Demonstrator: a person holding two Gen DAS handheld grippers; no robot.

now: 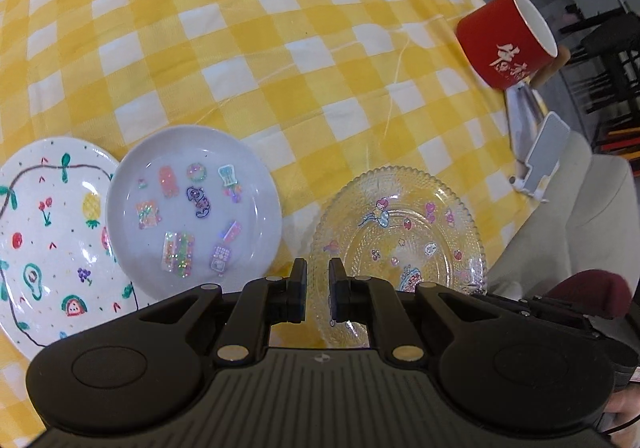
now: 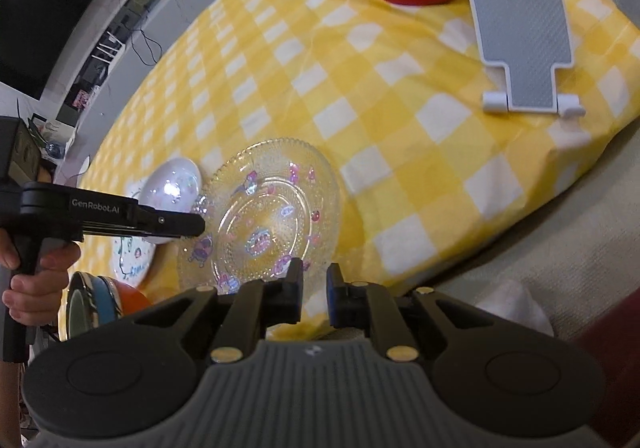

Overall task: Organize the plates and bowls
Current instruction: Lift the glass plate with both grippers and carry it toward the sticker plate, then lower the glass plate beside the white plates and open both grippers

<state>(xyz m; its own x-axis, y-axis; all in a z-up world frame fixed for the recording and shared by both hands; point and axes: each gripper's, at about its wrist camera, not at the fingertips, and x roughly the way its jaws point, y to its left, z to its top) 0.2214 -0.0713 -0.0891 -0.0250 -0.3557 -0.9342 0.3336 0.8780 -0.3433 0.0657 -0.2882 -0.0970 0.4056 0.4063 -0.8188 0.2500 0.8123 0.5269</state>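
Three plates lie in a row near the front edge of the yellow checked tablecloth (image 1: 280, 47). A white plate painted with fruit (image 1: 44, 232) is at the left. A pale plate with glittery stickers (image 1: 192, 207) overlaps its rim. A clear glass plate with cartoon stickers (image 1: 400, 232) sits apart at the right. My left gripper (image 1: 317, 272) hovers over the glass plate's left rim, jaws nearly together and nothing between them. My right gripper (image 2: 314, 272) hangs over the near rim of the glass plate (image 2: 272, 207), also shut and holding nothing. The left gripper (image 2: 198, 226) reaches in from the left.
A red mug (image 1: 504, 39) with white lettering stands at the far right, and a grey phone stand (image 2: 524, 43) is beside it. Stacked blue and orange bowls (image 2: 96, 300) sit at the lower left. The table edge drops to beige fabric (image 2: 560, 248) on the right.
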